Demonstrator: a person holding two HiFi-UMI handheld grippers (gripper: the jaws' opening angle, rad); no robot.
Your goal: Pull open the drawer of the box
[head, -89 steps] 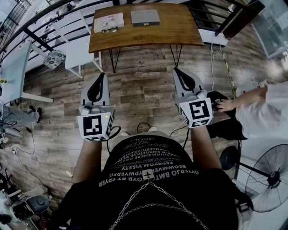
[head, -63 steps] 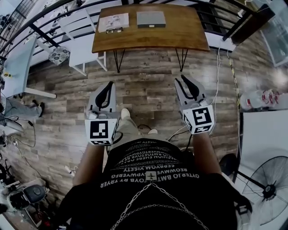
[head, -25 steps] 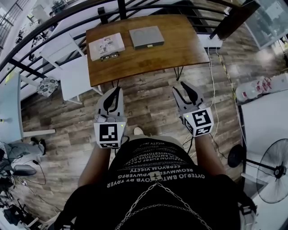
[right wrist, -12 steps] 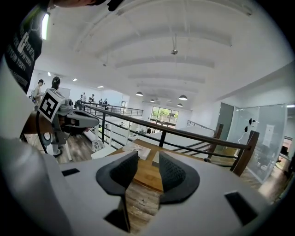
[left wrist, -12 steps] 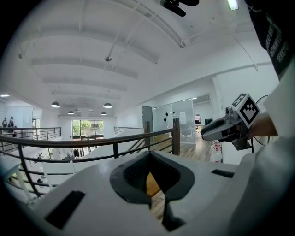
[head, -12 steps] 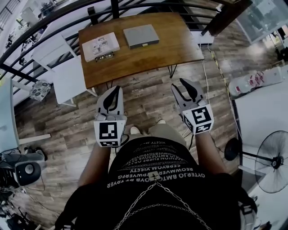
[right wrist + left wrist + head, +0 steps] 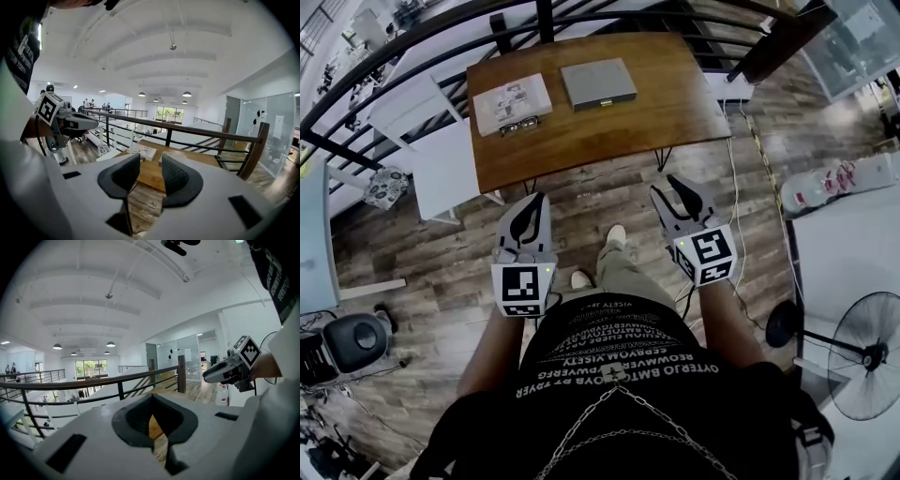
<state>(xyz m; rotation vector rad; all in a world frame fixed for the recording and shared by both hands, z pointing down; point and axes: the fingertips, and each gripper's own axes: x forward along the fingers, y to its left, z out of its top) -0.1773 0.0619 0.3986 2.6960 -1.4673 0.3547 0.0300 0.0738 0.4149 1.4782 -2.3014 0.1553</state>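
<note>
The grey box (image 7: 598,82) lies flat on the brown wooden table (image 7: 609,127), far ahead of both grippers; its drawer is shut. In the head view my left gripper (image 7: 532,200) hovers over the floor short of the table's near edge, its fingertips together with nothing between them. My right gripper (image 7: 675,186) hangs at the same distance with its jaws apart and empty. In the right gripper view the table (image 7: 151,174) shows between the pads (image 7: 177,180), and the box (image 7: 165,158) peeks out above them. The left gripper view shows a sliver of the table (image 7: 154,428).
A booklet (image 7: 512,97) with glasses (image 7: 517,125) lies left of the box. Black railing (image 7: 403,70) runs behind the table. A white chair (image 7: 450,169) stands at the table's left, a fan (image 7: 862,354) at lower right, and cables (image 7: 741,187) lie on the floor.
The person has walked up to the table, which now looks larger and nearer. Both grippers sit slightly lower in the head view, and one foot has stepped forward.
</note>
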